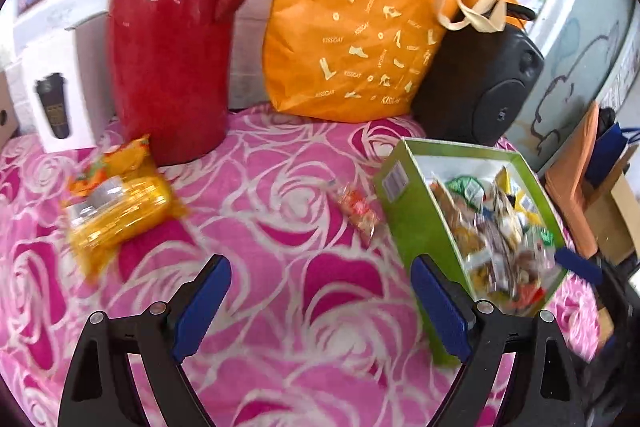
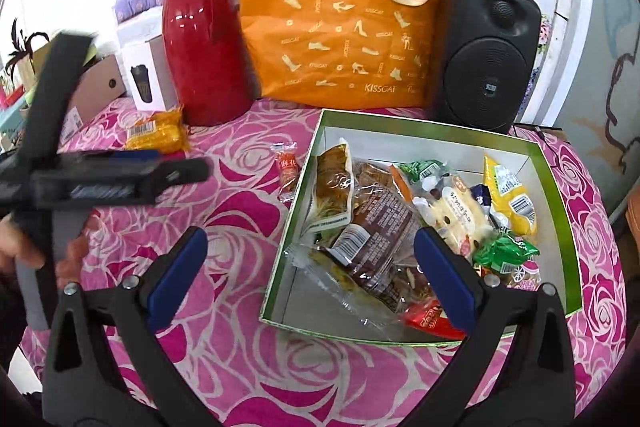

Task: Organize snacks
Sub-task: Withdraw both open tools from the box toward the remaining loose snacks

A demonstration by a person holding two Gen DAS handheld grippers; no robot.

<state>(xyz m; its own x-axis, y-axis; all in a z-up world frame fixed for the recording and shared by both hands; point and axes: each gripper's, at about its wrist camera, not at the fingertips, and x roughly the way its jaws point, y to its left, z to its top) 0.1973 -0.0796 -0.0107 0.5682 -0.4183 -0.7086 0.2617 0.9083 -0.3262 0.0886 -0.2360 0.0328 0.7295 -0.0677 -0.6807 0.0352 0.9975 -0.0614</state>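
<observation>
Our left gripper (image 1: pixel 320 301) hangs over the pink rose-patterned cloth (image 1: pixel 280 367) with jaws spread wide and nothing between them. Our right gripper (image 2: pixel 310 273) gapes just as wide, empty, its right finger over the green box (image 2: pixel 560 187) of mixed snack packets. Behind stand an orange tote bag (image 2: pixel 340 7), a black speaker (image 2: pixel 486 55) and a red flask (image 2: pixel 200 47). On the cloth lie a yellow snack pack (image 1: pixel 120 211) and a small red packet (image 1: pixel 358 213), probably candy, though blurred.
</observation>
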